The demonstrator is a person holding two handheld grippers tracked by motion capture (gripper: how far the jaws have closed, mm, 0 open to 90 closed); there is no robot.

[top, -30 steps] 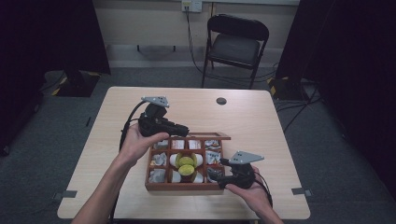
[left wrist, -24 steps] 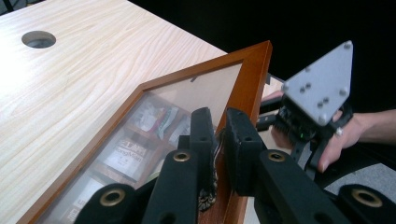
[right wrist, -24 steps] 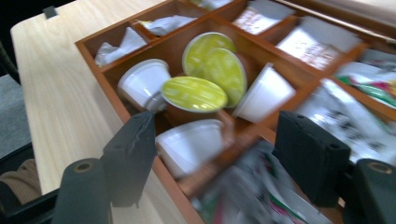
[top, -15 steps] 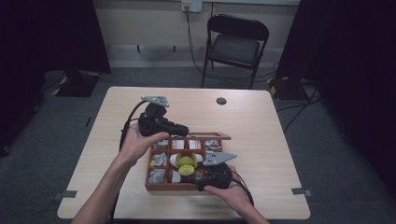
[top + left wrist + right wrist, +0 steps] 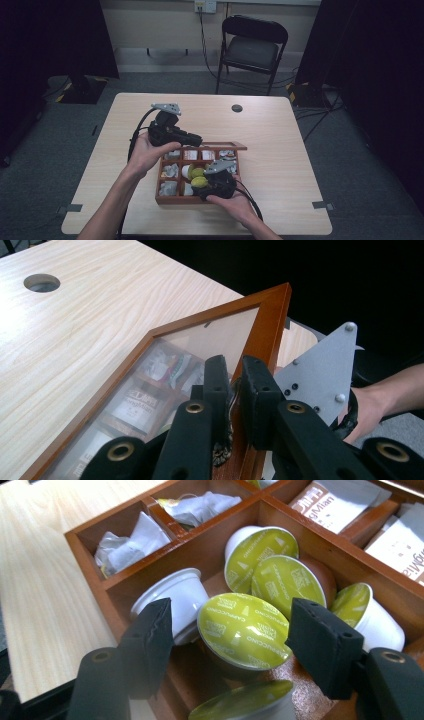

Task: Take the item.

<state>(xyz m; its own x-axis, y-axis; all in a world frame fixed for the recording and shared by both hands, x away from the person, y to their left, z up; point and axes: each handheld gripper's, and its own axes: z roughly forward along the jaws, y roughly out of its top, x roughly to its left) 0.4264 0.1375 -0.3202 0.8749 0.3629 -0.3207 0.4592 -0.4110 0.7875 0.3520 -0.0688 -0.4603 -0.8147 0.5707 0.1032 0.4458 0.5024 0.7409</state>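
While the left gripper (image 5: 192, 138) is clamping its jaws tight on the edge of the box's raised glass lid (image 5: 210, 337), holding it tilted up at the far side of the wooden box (image 5: 180, 199), the right gripper (image 5: 202, 184) is reaching into the box's middle compartment. Its jaws have just been closing and are standing to either side of a green-topped coffee capsule (image 5: 243, 630), which is lying tilted on its side between them; the pads are not yet pressing on it. That capsule is resting among several other capsules (image 5: 260, 550) in the same compartment, touching its neighbours. Compartments beside it are holding paper sachets (image 5: 130, 542) and labelled packets (image 5: 327, 502). The box is sitting on the near half of the pale wooden table (image 5: 280, 150), close to the person's edge.
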